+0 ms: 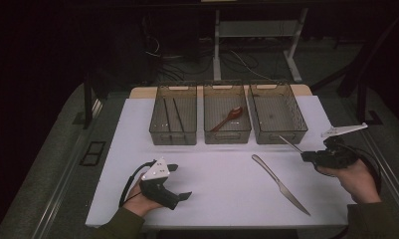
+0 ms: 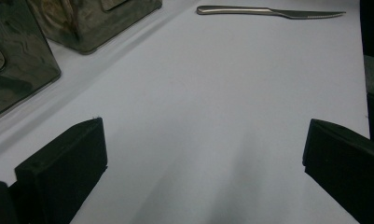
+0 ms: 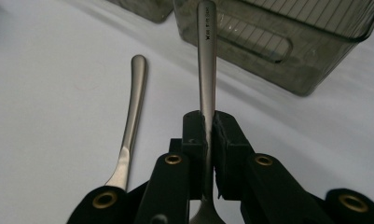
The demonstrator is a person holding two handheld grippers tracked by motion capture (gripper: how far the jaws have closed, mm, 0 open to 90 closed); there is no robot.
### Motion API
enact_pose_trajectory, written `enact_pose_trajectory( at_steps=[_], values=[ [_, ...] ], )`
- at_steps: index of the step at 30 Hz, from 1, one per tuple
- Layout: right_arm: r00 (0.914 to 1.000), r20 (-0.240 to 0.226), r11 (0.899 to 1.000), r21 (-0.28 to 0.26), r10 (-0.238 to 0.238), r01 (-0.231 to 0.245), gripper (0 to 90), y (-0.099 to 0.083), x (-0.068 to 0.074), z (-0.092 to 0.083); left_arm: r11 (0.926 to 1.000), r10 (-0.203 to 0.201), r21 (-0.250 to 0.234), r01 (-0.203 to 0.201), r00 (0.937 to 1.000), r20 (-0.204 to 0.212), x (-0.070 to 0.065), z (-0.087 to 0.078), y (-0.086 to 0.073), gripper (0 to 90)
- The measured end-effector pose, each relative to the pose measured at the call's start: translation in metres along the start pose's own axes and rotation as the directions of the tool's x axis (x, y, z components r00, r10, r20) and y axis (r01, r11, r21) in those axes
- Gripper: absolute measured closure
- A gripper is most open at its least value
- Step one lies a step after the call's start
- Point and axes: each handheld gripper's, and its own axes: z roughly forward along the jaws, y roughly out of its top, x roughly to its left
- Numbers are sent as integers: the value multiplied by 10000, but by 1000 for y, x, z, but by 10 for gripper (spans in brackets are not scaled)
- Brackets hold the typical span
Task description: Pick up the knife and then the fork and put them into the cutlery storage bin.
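The right gripper (image 3: 208,126) had its black jaws clamped almost fully together on the slim brushed-steel handle of a utensil (image 3: 206,60); that handle jutted out past the pads toward the rightmost smoky translucent plastic bin (image 1: 278,113), and which utensil it was I could not tell; the gripper hung at the right of the white tabletop (image 1: 212,184), just near of that bin; the left gripper (image 2: 203,154), at the near left, rested with its jaws spread wide and nothing between them; a smooth stainless table knife (image 1: 279,183) lay diagonally on the cloth between the two hands; a reddish-brown wooden spoon (image 1: 228,118) lay in the middle ribbed bin (image 1: 227,135); two thin dark chopsticks (image 1: 170,114) lay in the left bin (image 1: 173,137).
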Motion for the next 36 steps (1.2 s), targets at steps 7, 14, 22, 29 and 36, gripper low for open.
enact_pose_trajectory(
  at_steps=[7, 14, 22, 29, 36],
  values=[
    [9998, 193, 9989, -467, 94, -84, 839, 14, -4, -5, 10000, -17, -21, 17, 10000, -9, 2, 0, 0, 0],
    [9984, 514, 9973, -702, 236, -199, 839, 33, -12, 1, 10000, -6, -19, 6, 10000, 21, 1, 0, 0, 0],
    [9954, 769, 9954, -812, 577, -514, 839, 59, -24, 9, 10000, 18, -66, -17, 10000, 95, -1, 2, 1, 0],
    [9930, 886, 9949, -709, 776, -714, 839, 82, -36, 27, 10000, 14, -53, -14, 9999, 101, -1, 1, 1, 0],
    [9914, 1113, 9969, -459, 685, -637, 839, 104, -46, 53, 10000, 24, -88, -23, 9999, 139, -1, 2, 1, 0]
  ],
)
